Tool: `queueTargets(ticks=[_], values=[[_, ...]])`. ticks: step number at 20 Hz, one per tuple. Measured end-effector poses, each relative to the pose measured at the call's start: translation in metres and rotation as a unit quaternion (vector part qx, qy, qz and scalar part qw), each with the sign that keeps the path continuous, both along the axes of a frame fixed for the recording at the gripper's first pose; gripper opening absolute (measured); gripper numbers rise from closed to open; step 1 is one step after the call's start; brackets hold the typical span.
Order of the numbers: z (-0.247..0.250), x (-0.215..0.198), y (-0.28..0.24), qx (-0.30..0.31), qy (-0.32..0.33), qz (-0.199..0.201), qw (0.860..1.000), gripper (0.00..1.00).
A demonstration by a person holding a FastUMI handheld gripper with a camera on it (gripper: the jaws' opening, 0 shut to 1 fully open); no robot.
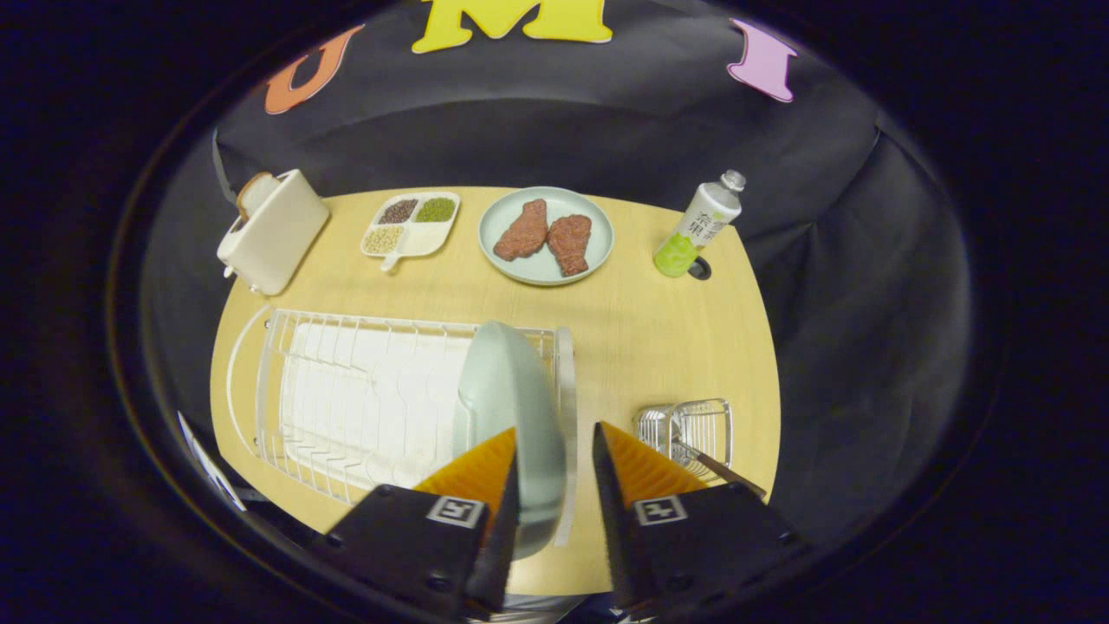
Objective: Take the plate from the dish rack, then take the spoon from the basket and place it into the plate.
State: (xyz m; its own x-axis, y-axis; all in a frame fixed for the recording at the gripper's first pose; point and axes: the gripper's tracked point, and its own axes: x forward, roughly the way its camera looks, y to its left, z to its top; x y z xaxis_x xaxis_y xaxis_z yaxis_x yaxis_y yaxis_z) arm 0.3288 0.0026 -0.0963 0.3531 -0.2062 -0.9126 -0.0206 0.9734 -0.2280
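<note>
Now the claw (554,451) gapes released around the upright plate (507,390) in the dish rack (346,399), lower centre, poised for gripping its rim.

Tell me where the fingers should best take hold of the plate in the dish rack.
Probably the upper rim of the plate, from above. It stands on edge in the dish rack, thin rim up; the open gripper already straddles it, one finger on each face.

Claw-mounted fisheye, high above the table (641,347), angled down and forward along both fingers.
</note>
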Motion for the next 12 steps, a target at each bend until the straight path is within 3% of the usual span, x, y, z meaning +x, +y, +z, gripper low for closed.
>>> queueTargets(ticks=[1,2,5,12], values=[[-0.001,0.000,0.004,0.003,0.004,0.005,1.000,0.34],[-0.001,-0.001,0.007,0.004,0.007,0.009,1.000,0.30],[0.001,-0.006,0.009,0.006,0.011,0.004,1.000,0.30],[0.019,-0.006,0.005,-0.050,-0.033,-0.050,0.997,0.24]])
